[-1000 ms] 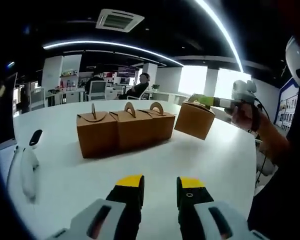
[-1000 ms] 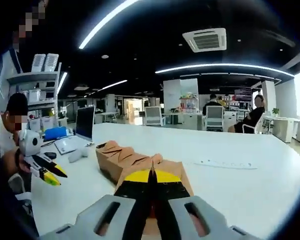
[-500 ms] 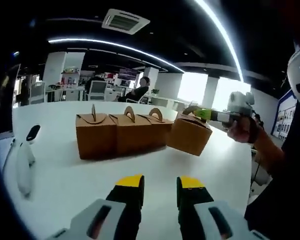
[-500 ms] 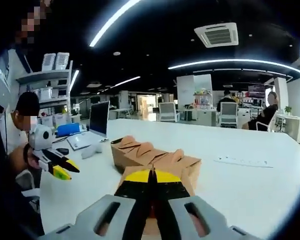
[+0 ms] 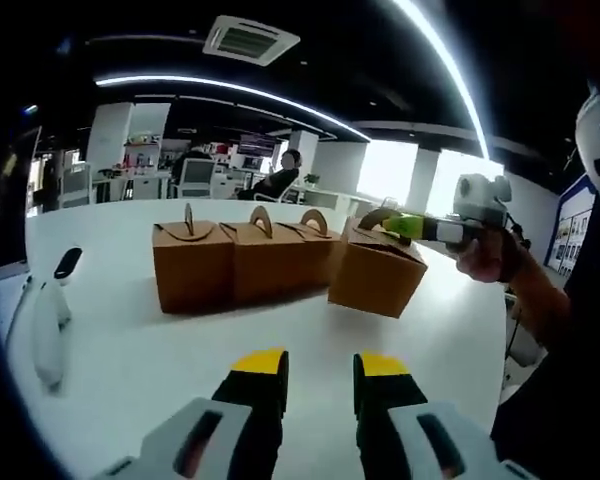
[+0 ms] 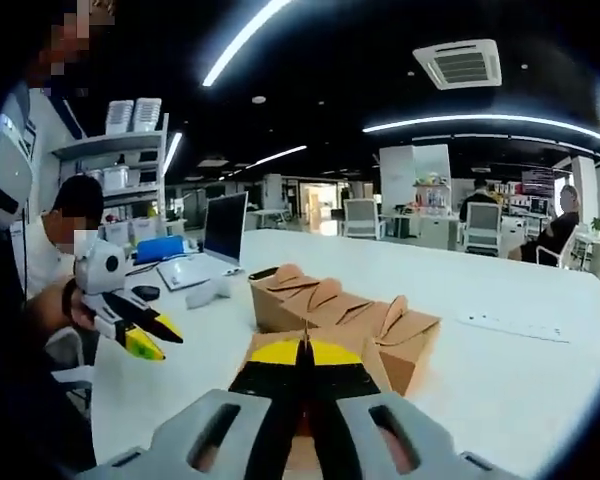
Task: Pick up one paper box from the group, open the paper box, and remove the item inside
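Three brown paper boxes (image 5: 245,262) with arched handles stand in a row on the white table (image 5: 160,360). A fourth paper box (image 5: 378,272) hangs a little tilted just right of the row, with my right gripper (image 5: 372,216) shut on its top handle. In the right gripper view my own jaws (image 6: 302,352) are pressed together over that box (image 6: 298,456), and the row of boxes (image 6: 330,310) lies just beyond. My left gripper (image 5: 320,365) stands open over bare table in front of the row, and it comes in from the left (image 6: 160,345), held by a hand.
A laptop (image 6: 225,228) and a white mouse (image 6: 208,291) sit on the table's far side, and a white power strip (image 6: 505,325) lies to the right. A white device (image 5: 48,335) lies at the left. People sit at desks in the background.
My right gripper has carried the fourth box down and in toward the end of the row. The left gripper has hardly moved and its jaws stay apart.
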